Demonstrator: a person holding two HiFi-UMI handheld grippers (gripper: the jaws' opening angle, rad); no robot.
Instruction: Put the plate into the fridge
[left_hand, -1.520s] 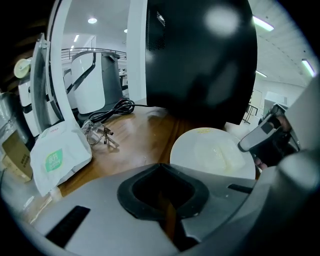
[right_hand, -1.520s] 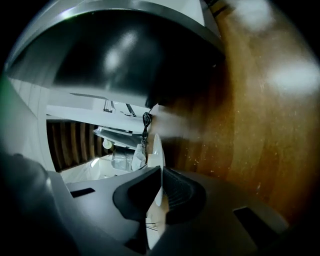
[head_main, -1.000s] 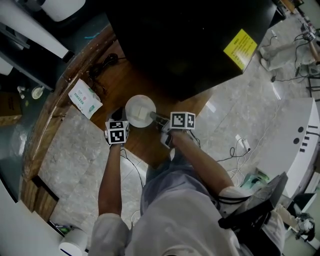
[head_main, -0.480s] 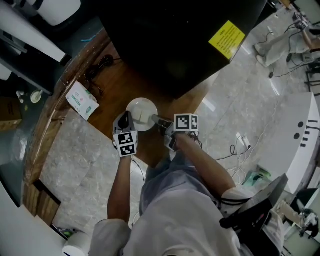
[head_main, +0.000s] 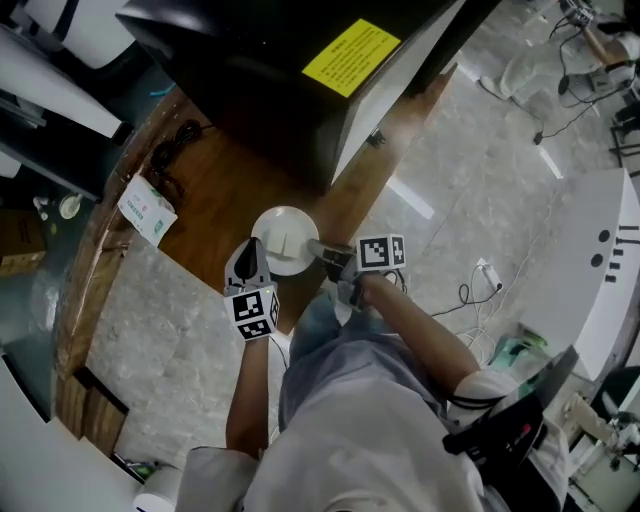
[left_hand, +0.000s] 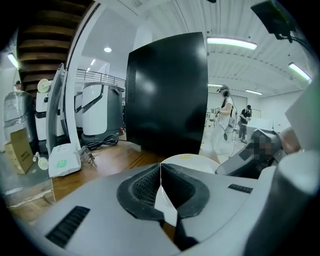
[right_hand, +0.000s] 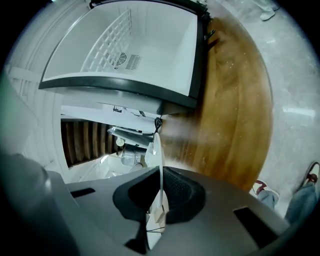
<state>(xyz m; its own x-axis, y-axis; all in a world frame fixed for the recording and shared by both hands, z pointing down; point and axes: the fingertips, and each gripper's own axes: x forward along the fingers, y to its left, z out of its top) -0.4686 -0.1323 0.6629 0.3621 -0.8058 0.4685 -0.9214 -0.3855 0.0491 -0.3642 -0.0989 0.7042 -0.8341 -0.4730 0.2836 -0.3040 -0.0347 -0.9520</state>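
A round white plate (head_main: 283, 238) is held just above the wooden table (head_main: 215, 190), in front of the black fridge (head_main: 260, 45). My right gripper (head_main: 322, 250) is shut on the plate's right rim. In the right gripper view the plate (right_hand: 156, 147) stands edge-on between the pads of that gripper (right_hand: 161, 187), and the fridge's white inside (right_hand: 145, 45) lies open ahead. My left gripper (head_main: 251, 262) sits at the plate's near-left edge. In the left gripper view its jaws (left_hand: 160, 182) are shut with nothing between them, and the plate (left_hand: 192, 161) lies just beyond.
A white packet (head_main: 146, 209) and dark cables (head_main: 172, 152) lie on the table's left part. The fridge carries a yellow label (head_main: 350, 55). Marble floor with loose cables (head_main: 475, 285) lies to the right. White machines (left_hand: 97, 110) stand beyond the table.
The fridge's white inner side now shows in the head view, where before only black was seen. My left gripper has moved in to the plate's near-left edge. The plate stays in my right gripper.
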